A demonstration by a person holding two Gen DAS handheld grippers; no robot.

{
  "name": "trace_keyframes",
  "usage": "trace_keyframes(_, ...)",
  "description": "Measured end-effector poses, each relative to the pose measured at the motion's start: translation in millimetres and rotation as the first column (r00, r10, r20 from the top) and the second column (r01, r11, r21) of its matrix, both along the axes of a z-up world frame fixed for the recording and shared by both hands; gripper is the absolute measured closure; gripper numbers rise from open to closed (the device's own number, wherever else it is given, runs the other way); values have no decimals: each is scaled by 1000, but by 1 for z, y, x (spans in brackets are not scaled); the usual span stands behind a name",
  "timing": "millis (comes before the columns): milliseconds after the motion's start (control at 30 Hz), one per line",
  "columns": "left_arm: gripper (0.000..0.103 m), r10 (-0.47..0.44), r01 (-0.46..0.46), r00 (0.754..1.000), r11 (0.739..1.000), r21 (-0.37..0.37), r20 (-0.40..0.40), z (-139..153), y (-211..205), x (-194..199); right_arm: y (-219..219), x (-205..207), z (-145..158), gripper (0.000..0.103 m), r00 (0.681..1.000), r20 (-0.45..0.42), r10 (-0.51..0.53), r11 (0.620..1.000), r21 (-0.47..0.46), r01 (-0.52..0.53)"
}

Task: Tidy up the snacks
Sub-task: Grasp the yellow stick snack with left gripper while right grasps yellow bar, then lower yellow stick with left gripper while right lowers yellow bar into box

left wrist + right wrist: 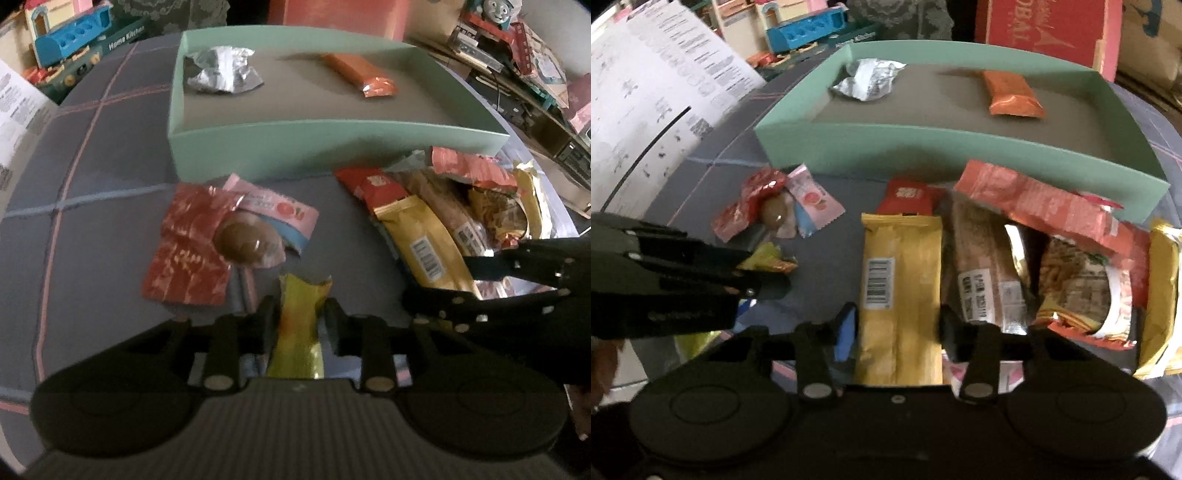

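Observation:
My left gripper (pixel 299 314) is shut on a yellow-green snack packet (pixel 299 332) just above the grey checked cloth. My right gripper (pixel 897 325) stands open around a yellow bar (pixel 901 266) with a barcode; its fingers flank the bar without clearly pressing it. That bar lies in a pile with a brown loaf pack (pixel 979 258) and a red bag (pixel 1052 206). The mint-green box (pixel 332 144) behind holds a silver wrapper (pixel 221 70) and an orange bar (pixel 354 70). A red packet (pixel 184 251), a brown round sweet (pixel 247 240) and a pink packet (pixel 284 214) lie loose.
Printed paper sheets (pixel 646 110) stand at the left edge of the table. Toys, among them a blue toy (pixel 70 37) and a toy train (pixel 495 14), and a red carton (pixel 1045 29) crowd the back. The two grippers are close side by side.

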State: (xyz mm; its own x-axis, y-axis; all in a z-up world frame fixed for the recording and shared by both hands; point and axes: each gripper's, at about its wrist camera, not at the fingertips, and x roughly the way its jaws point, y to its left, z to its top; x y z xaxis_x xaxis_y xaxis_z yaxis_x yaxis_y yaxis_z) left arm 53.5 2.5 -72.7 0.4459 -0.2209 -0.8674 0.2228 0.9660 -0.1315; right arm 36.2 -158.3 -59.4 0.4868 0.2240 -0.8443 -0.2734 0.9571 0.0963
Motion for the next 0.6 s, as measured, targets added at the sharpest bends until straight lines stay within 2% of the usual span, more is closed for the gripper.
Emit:
trace_keyframes(67,80,7,-7,1000,1000,3,4,2,-1,0,-5,0,7,66,1000,12,-13,1000,29,13)
trace_keyframes(100,80,7,-7,1000,1000,-6,8,3,0,-1,-8,0,12,77,1000,18,-20,999,44,19)
trace_keyframes(200,81,13,-13,1000,1000,-19,15,9,1,-5,-17,1,21,83,999,6,-38,995,93,37)
trace_keyframes(333,81,16,-16,1000,1000,-5,14,11,0,-7,-17,0,18,82,1000,2,-14,998,61,14)
trace_keyframes(433,81,23,-23,1000,1000,5,14,11,2,-10,-15,-5,20,71,999,25,-27,999,30,26)
trace_keyframes(467,81,27,-27,1000,1000,4,16,12,3,-11,-16,-6,20,63,999,25,-37,999,28,36)
trace_keyframes(600,81,50,-50,998,999,1,29,14,9,-12,-17,-11,23,61,999,24,-44,998,48,42)
